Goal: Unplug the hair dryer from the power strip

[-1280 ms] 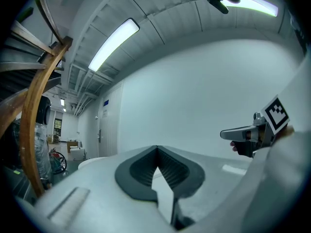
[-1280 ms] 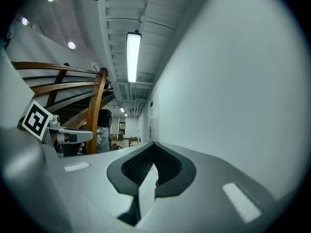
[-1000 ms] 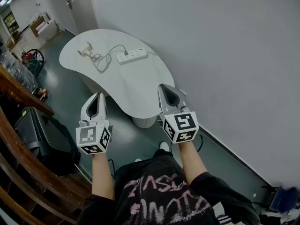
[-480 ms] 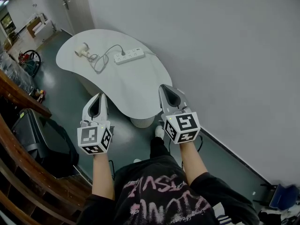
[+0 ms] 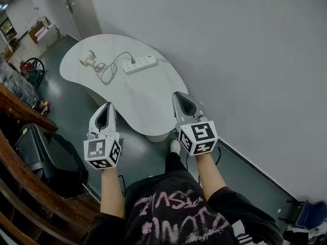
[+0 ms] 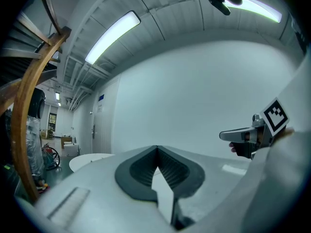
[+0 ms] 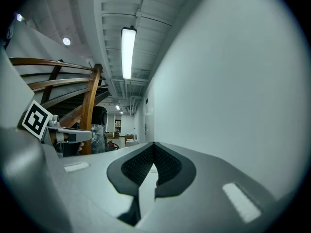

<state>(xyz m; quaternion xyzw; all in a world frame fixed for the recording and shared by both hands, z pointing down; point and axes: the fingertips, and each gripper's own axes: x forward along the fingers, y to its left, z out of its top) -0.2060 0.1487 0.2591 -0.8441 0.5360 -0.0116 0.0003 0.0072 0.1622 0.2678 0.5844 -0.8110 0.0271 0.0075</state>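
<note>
Head view: I see the hair dryer (image 5: 88, 58) plugged into the power strip (image 5: 139, 64) on the tabletop (image 5: 145, 103), both well ahead of the jaws of my left gripper (image 5: 106, 108) and right gripper (image 5: 182, 98). Left gripper view: jaws pressed together, nothing between them. Right gripper view: jaws likewise closed and empty.

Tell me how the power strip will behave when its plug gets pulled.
The power strip looks slim and light, lying loose on the smooth table, so it would probably slide or lift with the plug unless held. Its rigid flat body shouldn't roll.
</note>
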